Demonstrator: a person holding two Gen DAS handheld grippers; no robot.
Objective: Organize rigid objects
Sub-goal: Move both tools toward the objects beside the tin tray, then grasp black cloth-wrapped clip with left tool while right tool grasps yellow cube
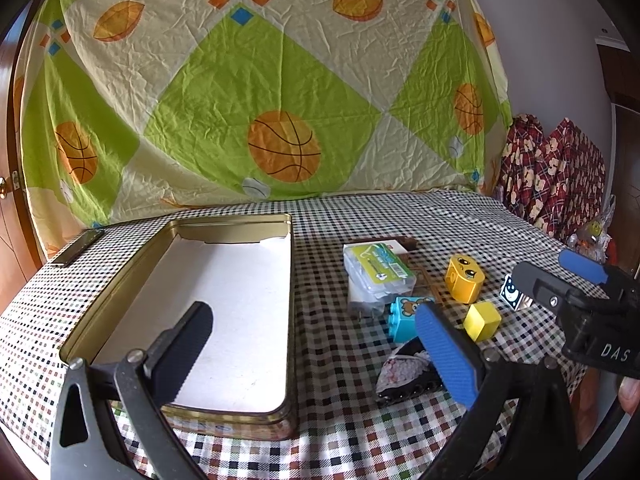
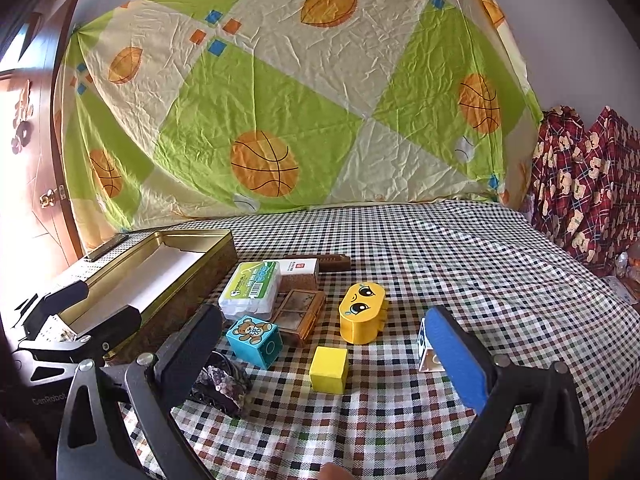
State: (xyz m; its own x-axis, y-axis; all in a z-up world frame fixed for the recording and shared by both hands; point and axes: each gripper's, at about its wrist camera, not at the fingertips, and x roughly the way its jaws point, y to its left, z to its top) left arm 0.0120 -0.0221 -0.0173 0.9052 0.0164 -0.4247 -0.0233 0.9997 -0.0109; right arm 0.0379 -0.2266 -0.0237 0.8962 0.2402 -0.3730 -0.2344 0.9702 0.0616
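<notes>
so far nothing is packed: tin (image 1: 224,312) empty, toys like the cube (image 2: 329,369) right of it; both grippers (image 1: 316,344) (image 2: 320,356) wide, holding nothing.

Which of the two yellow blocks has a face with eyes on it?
The bigger rounded block, farther from the right gripper. The small cube in front of it is plain yellow.

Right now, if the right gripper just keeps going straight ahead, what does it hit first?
Probably the yellow cube: it sits on the cloth nearly centred between the open right gripper fingers. The yellow face block lies just behind it. Depth is uncertain through the fisheye.
</notes>
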